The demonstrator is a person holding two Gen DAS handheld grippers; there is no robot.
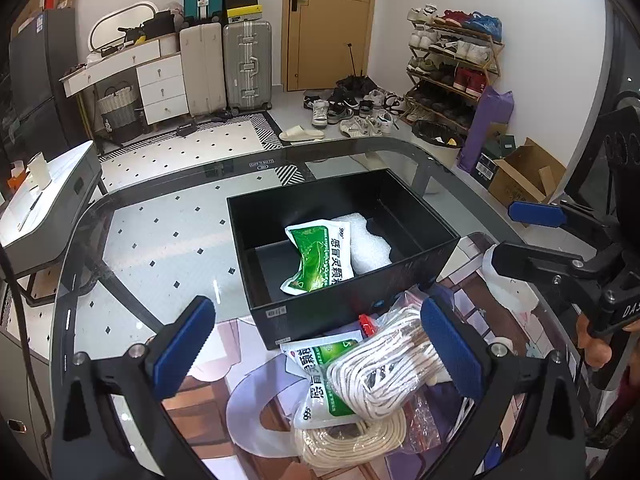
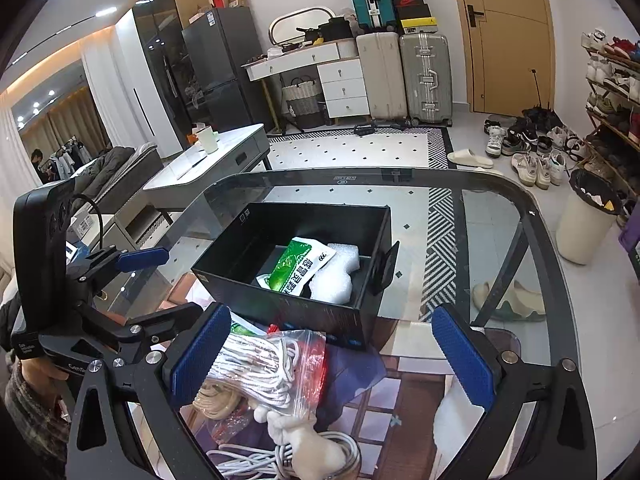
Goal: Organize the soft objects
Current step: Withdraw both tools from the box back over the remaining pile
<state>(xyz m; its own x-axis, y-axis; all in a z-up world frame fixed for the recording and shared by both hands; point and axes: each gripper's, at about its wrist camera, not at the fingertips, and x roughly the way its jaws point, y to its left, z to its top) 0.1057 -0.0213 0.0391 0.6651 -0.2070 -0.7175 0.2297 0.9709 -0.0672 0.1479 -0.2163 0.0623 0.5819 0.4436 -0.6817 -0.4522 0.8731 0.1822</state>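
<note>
A black open box stands on the glass table. Inside lie a green-and-white sachet and a white foam piece. In front of the box lies a pile: a bagged white rope coil, a second green sachet, a beige cord coil and a white cable. My left gripper is open and empty above the pile. My right gripper is open and empty beside the bagged rope. Each gripper shows in the other's view.
The glass table edge curves around the work area. A picture mat lies under the pile. A white side table, suitcases, shoes, a shoe rack and a bin stand on the floor beyond.
</note>
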